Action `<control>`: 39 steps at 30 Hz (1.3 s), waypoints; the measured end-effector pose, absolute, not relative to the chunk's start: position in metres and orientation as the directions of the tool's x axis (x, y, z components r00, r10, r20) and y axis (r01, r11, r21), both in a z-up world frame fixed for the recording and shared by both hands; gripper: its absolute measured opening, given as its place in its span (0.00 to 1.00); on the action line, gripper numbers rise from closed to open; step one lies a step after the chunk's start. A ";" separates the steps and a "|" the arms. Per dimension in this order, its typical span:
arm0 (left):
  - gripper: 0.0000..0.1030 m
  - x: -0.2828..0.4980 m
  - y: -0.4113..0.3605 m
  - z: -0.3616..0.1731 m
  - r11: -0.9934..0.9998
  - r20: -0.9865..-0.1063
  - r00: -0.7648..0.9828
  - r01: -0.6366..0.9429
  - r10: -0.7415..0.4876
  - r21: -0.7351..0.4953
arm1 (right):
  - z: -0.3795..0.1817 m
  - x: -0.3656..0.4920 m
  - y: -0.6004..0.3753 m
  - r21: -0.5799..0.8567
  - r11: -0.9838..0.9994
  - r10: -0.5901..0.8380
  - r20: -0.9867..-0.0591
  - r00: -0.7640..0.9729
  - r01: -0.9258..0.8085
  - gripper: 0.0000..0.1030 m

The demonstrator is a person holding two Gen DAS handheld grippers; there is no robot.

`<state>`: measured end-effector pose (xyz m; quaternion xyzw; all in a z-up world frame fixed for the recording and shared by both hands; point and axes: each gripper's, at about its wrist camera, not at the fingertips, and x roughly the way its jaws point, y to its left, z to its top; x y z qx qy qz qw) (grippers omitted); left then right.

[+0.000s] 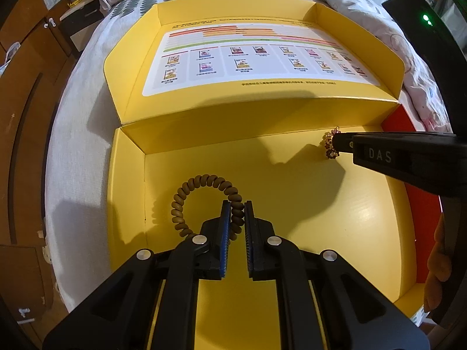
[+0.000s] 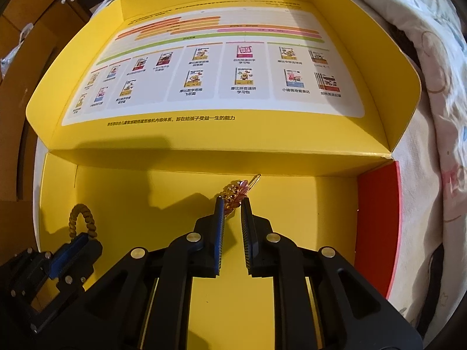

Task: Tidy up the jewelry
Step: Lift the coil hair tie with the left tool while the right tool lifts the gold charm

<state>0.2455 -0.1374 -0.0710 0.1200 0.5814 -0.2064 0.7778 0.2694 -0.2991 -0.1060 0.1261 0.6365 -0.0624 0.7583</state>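
Observation:
An open yellow box lies on a bed, its lid folded back. My left gripper is shut on a brown coiled bracelet over the left part of the box floor; it also shows in the right wrist view. My right gripper is shut on a gold and pink beaded hair clip near the box's back wall. The same clip sticks out of the right gripper's tip in the left wrist view.
The lid has a printed white chart inside. A red outer wall marks the box's right side. White bedding surrounds the box, a patterned quilt lies on the right, wooden furniture stands on the left.

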 end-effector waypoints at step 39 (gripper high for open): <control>0.09 0.242 -0.136 -0.054 0.882 -0.945 0.255 0.466 -0.207 -0.067 | -0.115 0.273 -0.276 0.017 0.961 -0.033 -0.984 0.177 0.275 0.24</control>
